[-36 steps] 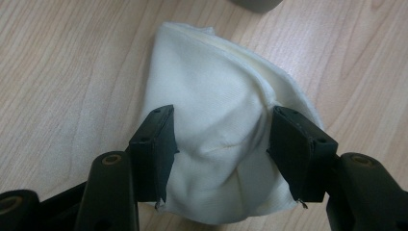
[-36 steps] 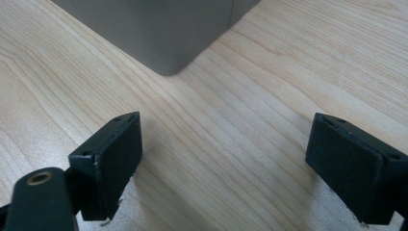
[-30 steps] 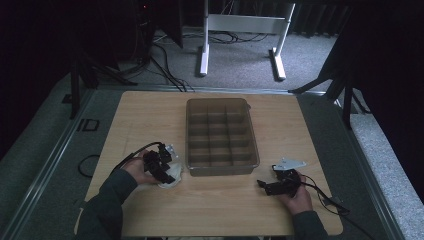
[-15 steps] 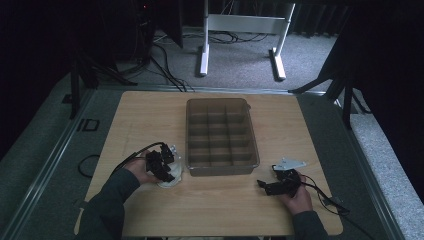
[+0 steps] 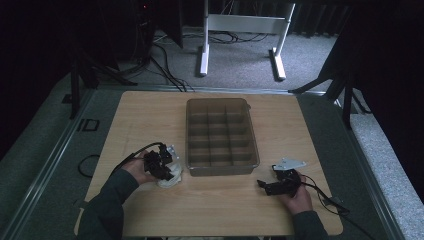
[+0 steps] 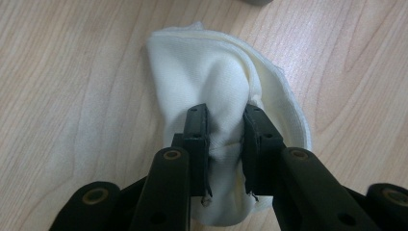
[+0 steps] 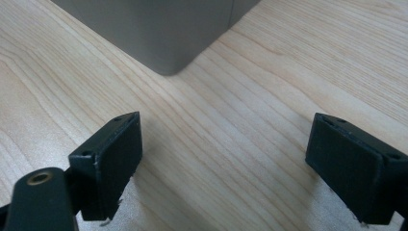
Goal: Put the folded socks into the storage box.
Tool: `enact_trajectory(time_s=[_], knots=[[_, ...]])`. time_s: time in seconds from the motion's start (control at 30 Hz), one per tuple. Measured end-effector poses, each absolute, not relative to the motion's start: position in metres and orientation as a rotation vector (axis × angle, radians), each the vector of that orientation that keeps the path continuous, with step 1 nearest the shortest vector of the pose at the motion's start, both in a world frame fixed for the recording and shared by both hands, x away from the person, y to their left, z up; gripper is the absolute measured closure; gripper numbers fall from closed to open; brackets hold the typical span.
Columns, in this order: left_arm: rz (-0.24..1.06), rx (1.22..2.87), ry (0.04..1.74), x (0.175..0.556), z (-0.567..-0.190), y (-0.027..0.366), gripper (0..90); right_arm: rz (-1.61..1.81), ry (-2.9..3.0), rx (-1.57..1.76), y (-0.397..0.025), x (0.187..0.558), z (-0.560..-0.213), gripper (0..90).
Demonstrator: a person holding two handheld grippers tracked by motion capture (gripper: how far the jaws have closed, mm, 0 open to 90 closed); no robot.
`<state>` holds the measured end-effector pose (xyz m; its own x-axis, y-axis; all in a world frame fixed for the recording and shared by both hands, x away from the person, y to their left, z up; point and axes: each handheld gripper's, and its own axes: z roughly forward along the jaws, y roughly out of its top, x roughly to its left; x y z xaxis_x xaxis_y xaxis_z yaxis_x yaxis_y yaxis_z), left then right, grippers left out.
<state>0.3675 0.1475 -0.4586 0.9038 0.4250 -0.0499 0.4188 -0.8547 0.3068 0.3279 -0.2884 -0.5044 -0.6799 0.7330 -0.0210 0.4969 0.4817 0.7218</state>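
Note:
A cream-white cloth (image 6: 216, 86) lies bunched on the wooden table, left of the tray's front corner (image 5: 170, 177). My left gripper (image 6: 225, 139) is shut on a fold of this cloth, pinching it between both jaws; in the high view the left gripper (image 5: 159, 164) sits on top of the cloth. My right gripper (image 7: 226, 168) rests low over bare wood with its jaws wide apart and nothing between them. From above, the right gripper (image 5: 270, 187) lies near the table's front right, pointing left.
A grey plastic tray (image 5: 221, 102) with several compartments stands mid-table; its front corner (image 7: 166, 43) is just ahead of my right gripper. Cables trail from both grippers. A white stand (image 5: 240, 25) is on the floor beyond the table.
The left gripper with the cloth has shifted slightly and closed in on the cloth beside the tray. The right gripper has stayed put.

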Motion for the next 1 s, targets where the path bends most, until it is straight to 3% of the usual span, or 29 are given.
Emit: enact_trajectory(time_s=[1.0], knots=[[0.057,2.662,0.618,0.361,-0.428,0.167,74.7,1.013,2.405,1.037,-0.288,0.328,-0.504,12.3]])
